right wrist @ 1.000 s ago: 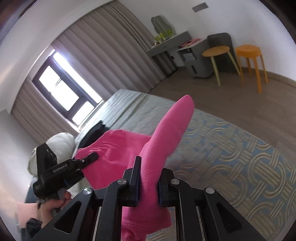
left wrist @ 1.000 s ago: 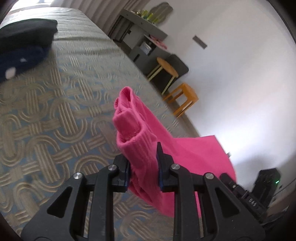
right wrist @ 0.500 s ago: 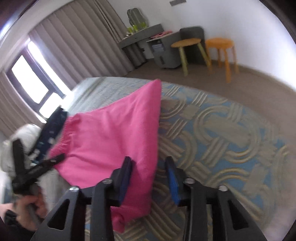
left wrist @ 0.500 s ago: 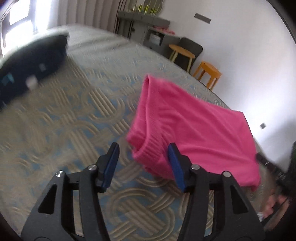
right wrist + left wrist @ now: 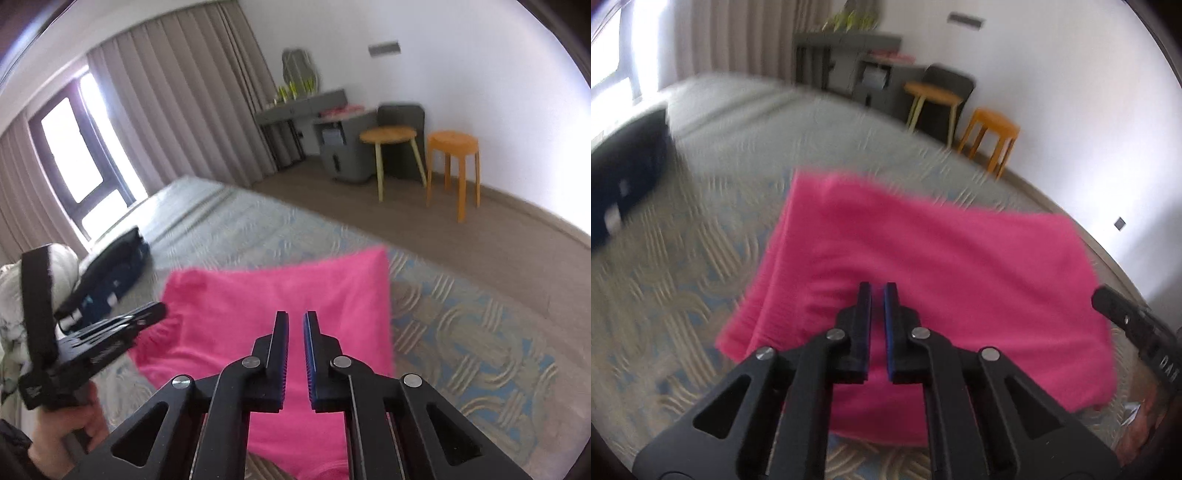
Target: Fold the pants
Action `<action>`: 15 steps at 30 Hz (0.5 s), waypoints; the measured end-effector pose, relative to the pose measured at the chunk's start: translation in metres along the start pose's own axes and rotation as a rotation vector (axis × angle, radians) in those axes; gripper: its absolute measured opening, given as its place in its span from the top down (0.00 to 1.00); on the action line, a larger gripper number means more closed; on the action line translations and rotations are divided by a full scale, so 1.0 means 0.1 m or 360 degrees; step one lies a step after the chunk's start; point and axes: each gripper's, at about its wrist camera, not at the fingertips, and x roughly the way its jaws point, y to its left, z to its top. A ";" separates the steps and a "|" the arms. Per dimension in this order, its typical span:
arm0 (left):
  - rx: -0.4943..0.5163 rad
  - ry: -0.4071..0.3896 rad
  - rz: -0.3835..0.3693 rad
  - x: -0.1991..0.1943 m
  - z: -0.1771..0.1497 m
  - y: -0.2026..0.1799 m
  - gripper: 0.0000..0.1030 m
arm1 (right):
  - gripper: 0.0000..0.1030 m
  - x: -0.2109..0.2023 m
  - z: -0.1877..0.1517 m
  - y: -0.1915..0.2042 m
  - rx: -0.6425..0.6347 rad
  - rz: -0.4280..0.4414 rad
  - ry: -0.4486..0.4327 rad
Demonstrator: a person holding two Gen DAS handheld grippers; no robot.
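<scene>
Released from both grippers, the bright pink knit pants now lie folded into a flat rectangle on the woven blue-and-beige patterned bed cover, no longer hanging in the air. Left gripper and right gripper have just been closing; both hover nearly shut with nothing between the jaws. This fold looks finished. Blurred white lettering on the right gripper's body, possibly "DAS", is barely readable.
</scene>
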 end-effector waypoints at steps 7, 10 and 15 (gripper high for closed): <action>0.0043 0.0056 0.0055 0.12 0.01 -0.05 0.92 | 0.98 0.33 -0.31 -0.24 0.0051 -0.0064 0.0105; 0.0189 0.0061 0.0195 0.11 -0.04 -0.21 0.92 | 0.98 0.33 -0.33 -0.13 0.0015 -0.0177 0.0092; 0.0228 0.0116 0.0293 -0.27 -0.07 -0.31 0.57 | 0.93 0.31 -0.31 0.08 -0.0064 -0.0321 0.0105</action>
